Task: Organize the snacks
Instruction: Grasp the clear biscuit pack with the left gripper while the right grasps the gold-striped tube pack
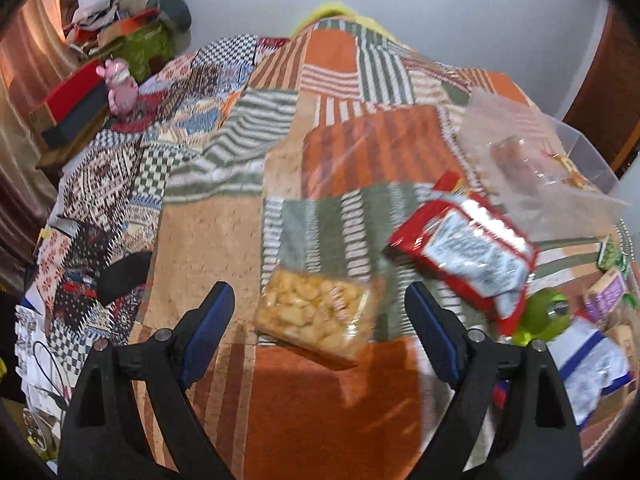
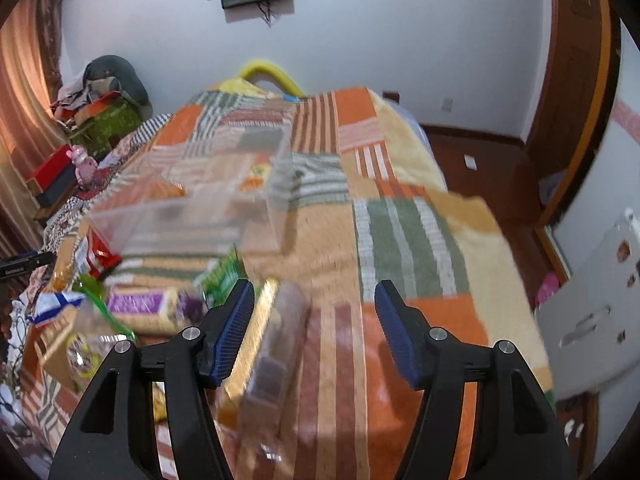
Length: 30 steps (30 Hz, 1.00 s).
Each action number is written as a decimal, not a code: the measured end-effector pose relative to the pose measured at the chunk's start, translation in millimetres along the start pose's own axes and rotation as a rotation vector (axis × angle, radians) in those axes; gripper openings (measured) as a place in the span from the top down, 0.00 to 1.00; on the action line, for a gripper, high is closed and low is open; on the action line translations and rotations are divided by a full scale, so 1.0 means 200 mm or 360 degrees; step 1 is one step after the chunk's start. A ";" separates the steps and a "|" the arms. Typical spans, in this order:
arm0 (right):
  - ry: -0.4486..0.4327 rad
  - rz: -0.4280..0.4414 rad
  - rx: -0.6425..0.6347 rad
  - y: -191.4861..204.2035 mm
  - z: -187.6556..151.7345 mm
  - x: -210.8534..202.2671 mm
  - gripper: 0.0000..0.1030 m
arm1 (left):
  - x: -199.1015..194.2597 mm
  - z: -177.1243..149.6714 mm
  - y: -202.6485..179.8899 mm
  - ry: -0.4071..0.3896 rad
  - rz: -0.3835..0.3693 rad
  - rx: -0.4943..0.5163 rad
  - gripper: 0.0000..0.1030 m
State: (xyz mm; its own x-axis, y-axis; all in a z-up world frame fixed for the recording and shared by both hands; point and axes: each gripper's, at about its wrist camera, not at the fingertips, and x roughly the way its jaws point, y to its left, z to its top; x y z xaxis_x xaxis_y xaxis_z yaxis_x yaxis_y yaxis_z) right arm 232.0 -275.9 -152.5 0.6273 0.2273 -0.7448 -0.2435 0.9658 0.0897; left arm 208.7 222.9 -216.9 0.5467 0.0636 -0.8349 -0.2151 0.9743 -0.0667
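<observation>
No label or brand name can be read anywhere; motion blur smears the print. In the left wrist view, the left gripper (image 1: 320,320) stands wide open above the patchwork blanket (image 1: 352,144), a clear bag of golden crackers (image 1: 316,316) lying between its fingers, untouched; right of it lies a red-and-white snack bag (image 1: 468,244). In the right wrist view, the clear plastic bin (image 2: 192,208) sits centre-left; the right gripper (image 2: 316,312) is partly open, a blurred clear packet (image 2: 276,344) just beside its left finger, contact uncertain.

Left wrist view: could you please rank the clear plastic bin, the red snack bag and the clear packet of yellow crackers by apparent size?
1. clear plastic bin
2. red snack bag, though nearer the camera
3. clear packet of yellow crackers, close behind
</observation>
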 end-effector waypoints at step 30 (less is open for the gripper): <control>0.0209 0.0097 0.0001 0.10 -0.13 0.22 0.63 | 0.03 -0.04 -0.06 -0.0050 -0.0060 -0.0017 0.23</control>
State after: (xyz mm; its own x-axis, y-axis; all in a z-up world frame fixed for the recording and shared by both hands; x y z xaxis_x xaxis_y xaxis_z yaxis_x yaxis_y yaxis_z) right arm 235.8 -249.0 -200.9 0.5092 0.2673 -0.8181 -0.2776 0.9507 0.1379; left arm 207.0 209.4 -225.0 0.5798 0.0339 -0.8141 -0.2023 0.9738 -0.1035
